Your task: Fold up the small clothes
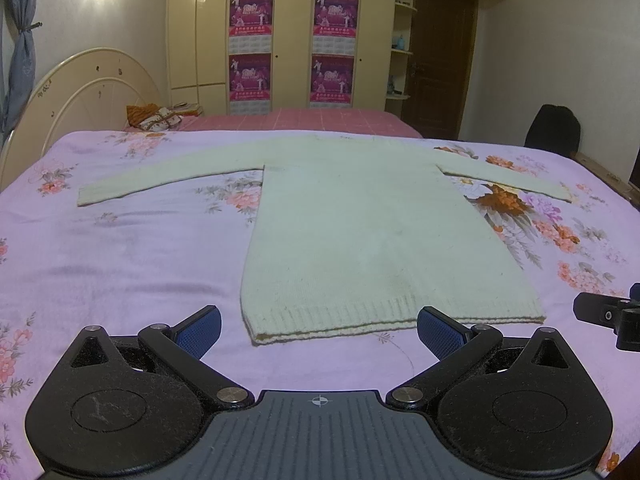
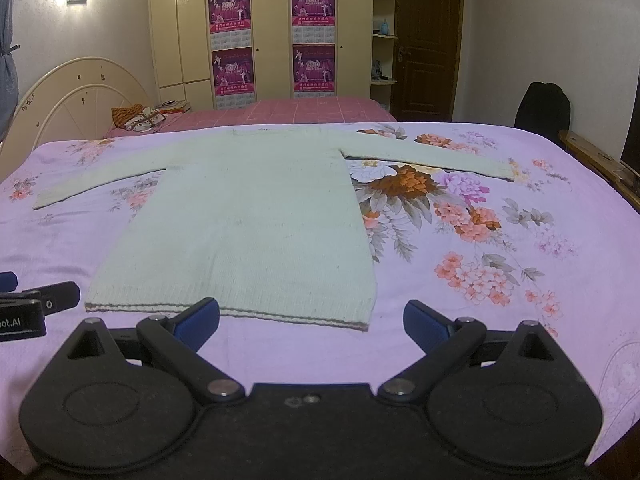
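A pale cream knitted sweater (image 1: 360,220) lies flat on the bed, hem toward me, both sleeves spread out to the sides. It also shows in the right wrist view (image 2: 248,216). My left gripper (image 1: 319,330) is open, hovering just short of the hem's left part. My right gripper (image 2: 311,324) is open, just short of the hem's right corner. Each gripper's black body shows at the edge of the other's view: the right gripper (image 1: 612,314) and the left gripper (image 2: 36,304). Both are empty.
The bed carries a lilac floral sheet (image 1: 120,248). A second bed with a pink cover (image 1: 320,120) and a cream headboard (image 1: 80,92) stands behind. A wardrobe with posters (image 1: 292,44), a brown door (image 1: 440,60) and a black chair (image 1: 554,130) are further back.
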`<state>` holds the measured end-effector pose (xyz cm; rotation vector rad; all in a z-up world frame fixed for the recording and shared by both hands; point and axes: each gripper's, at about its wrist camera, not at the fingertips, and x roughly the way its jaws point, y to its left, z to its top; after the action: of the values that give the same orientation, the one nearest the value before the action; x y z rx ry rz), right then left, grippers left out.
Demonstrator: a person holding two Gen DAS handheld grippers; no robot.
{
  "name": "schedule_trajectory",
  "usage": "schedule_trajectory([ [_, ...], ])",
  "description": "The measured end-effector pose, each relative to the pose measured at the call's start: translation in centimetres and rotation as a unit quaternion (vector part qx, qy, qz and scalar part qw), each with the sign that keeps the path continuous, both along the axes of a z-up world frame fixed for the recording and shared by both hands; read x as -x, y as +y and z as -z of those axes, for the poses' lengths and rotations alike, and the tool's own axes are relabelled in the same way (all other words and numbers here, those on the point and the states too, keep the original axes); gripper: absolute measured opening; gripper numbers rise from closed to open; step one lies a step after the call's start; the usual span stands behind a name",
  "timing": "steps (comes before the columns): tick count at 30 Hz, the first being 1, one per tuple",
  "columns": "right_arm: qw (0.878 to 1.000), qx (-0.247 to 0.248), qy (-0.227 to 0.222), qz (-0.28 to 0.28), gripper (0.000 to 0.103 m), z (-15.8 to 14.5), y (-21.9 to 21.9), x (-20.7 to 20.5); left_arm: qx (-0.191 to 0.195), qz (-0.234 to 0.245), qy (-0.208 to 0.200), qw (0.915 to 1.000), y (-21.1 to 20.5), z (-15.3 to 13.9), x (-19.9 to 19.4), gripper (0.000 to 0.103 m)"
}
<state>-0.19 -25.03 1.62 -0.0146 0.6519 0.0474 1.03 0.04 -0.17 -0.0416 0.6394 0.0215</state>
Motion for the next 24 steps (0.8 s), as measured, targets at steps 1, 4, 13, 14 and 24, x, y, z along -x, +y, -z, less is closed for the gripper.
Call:
schedule_trajectory([
  [1,1.000,0.000,0.000,0.000,0.099,0.0,0.0,0.0,0.000,0.000,0.000,1.0000,0.0,0.0,0.0,0.103],
  [4,1.000,0.001,0.001,0.000,0.099,0.2,0.0,0.0,-0.001,0.000,0.001,1.0000,0.0,0.1,0.0,0.103],
  [13,1.000,0.002,0.006,-0.002,0.099,0.5,0.0,-0.4,0.003,-0.014,0.005,0.9999,0.3,0.4,-0.7,0.103],
  [14,1.000,0.001,0.006,-0.002,0.099,0.5,-0.1,-0.5,0.010,-0.016,0.002,0.9998,0.5,0.4,-0.9,0.103],
  [24,0.999,0.014,-0.008,0.030,0.099,-0.3,-2.6,-3.5,0.034,0.021,-0.010,0.9991,1.7,0.3,-6.1,0.103],
])
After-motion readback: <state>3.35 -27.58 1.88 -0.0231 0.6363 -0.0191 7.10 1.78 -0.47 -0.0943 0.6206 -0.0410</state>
